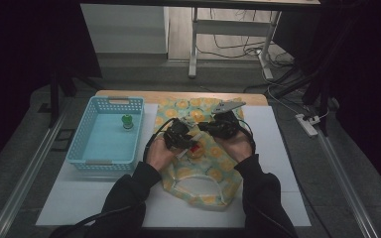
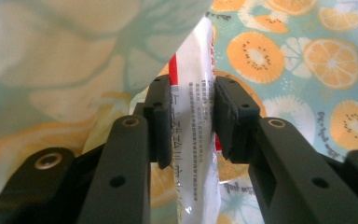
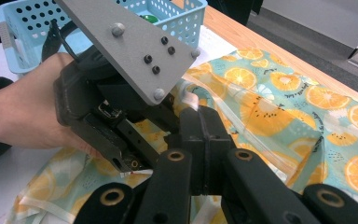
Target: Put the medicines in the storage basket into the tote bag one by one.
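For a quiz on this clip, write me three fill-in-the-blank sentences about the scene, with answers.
1. The left gripper is shut on a white ____ with printed text.
2. The right gripper pinches the edge of the ____-patterned bag.
3. The green item sits inside the blue ____.

Missing words: packet; orange-slice; basket

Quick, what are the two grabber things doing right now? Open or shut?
Left gripper: shut on the white packet, its pads pressing both sides.
Right gripper: shut, pinching the edge of the fruit-print bag.
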### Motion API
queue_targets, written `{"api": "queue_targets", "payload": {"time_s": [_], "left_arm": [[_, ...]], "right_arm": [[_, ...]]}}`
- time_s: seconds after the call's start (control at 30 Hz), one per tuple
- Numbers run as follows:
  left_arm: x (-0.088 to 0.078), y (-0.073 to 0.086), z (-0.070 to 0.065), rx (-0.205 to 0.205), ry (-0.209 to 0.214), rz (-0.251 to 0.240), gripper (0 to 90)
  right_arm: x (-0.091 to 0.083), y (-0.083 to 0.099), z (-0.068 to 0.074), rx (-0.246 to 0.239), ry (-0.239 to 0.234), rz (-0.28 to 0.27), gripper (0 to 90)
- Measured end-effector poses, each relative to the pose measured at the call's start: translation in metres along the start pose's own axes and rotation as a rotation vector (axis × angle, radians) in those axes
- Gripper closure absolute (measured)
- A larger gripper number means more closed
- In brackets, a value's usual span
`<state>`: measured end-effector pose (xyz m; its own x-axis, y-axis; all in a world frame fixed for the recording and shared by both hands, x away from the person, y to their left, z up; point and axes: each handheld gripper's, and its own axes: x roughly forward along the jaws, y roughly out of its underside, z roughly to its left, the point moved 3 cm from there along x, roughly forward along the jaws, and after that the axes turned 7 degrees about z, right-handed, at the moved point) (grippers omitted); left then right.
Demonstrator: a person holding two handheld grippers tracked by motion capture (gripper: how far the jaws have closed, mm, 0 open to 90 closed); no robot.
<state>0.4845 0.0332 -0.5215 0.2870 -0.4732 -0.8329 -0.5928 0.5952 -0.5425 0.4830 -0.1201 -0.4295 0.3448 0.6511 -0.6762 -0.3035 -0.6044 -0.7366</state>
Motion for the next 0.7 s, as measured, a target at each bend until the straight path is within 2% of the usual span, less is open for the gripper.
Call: {"api": "queue_targets", "payload": {"time_s": [0.1,0.2,0.3,0.7], "left_arm": [[-0.001,0.0,0.001,-0.023,0.009,-0.029,62.7],[-0.004,0.001,0.001,-0.02,0.003,-0.03,58.9],[-0.007,0.001,0.001,-0.024,0.014,-0.031,54.6],[-0.023,0.008,-0.008,0.004,0.057,-0.051,33.1]], "right_arm": [[0.0,0.0,0.0,0.0,-0.001,0.0,90.0],[0.0,0.0,0.0,0.0,0.002,-0.001,90.0],[-0.001,0.0,0.0,-0.001,0.002,-0.004,90.0],[-0.002,0.0,-0.001,0.003,0.0,-0.006,90.0]]}}
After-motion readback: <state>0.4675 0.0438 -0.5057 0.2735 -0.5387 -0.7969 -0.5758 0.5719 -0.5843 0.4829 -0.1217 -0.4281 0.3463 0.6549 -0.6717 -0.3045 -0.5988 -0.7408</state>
